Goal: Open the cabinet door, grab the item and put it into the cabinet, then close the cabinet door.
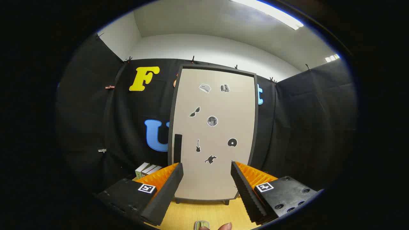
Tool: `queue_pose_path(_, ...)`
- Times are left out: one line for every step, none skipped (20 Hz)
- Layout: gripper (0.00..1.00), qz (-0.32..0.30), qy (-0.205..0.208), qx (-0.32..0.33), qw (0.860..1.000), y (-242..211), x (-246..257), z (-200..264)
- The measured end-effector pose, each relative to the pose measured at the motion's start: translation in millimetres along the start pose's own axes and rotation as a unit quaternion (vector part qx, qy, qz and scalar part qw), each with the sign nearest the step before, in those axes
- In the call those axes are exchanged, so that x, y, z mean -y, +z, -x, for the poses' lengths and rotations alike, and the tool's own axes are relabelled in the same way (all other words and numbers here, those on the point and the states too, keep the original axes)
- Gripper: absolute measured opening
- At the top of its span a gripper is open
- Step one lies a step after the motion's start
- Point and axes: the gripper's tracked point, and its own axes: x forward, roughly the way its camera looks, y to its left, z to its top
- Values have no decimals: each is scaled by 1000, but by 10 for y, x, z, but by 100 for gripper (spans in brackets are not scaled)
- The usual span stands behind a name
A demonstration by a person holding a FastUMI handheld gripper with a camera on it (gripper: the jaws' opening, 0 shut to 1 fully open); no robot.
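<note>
Straight ahead of the tongs (207, 174) stands the cabinet (213, 134), tall and narrow, its pale door shut and facing them squarely, dotted with small dark stickers. It rests on the yellow wooden counter (191, 215), backed by the black cloth wall of the booth, and sits beyond the fingertips, apart from them, with nothing between.

Next in size, the tongs themselves: the two fingers are spread wide with nothing held, and the lower half of the door shows in the gap between them.

The relation that matters is the door's handle (177, 148), a dark vertical bar set near the door's left edge, its long axis running up and down. It lies just above and slightly inside the left fingertip, so it is off to the left of the tongs' midline rather than centred. To open the door, the tongs would probably need to shift left and forward so that the bar falls between the fingers, which already stand either side of an upright line.

Left of the cabinet's foot, behind the left finger, a few small boxes (147, 169) lie on the counter; these look like the item to be stored, though they are partly hidden.

Smallest, near the bottom between the fingers, a fingertip (225, 226) of the person shows.
</note>
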Motion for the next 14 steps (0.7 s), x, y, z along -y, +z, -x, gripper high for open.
queue_pose_path(97,0,0,-1,1000,-8,-4,-4)
queue_pose_path(97,0,1,-1,1000,-6,-6,-10)
queue_pose_path(98,1,1,-1,1000,-9,-5,-9)
queue_pose_path(98,1,1,-1,1000,-8,-3,-6)
queue_pose_path(98,0,1,-3,1000,-14,-3,-4)
queue_pose_path(98,-3,2,-4,1000,-15,-4,-3)
queue_pose_path(98,-6,4,-4,1000,-12,-8,5)
queue_pose_path(98,-8,4,-4,1000,-10,-8,8)
queue_pose_path(98,-8,4,-4,1000,-7,-10,7)
queue_pose_path(98,-8,3,-4,1000,-4,-4,9)
queue_pose_path(98,-9,3,-4,1000,0,0,23)
queue_pose_path(98,-12,3,-5,1000,0,4,30)
queue_pose_path(98,-15,2,-6,1000,0,9,40)
queue_pose_path(98,-18,2,-7,1000,5,5,52)
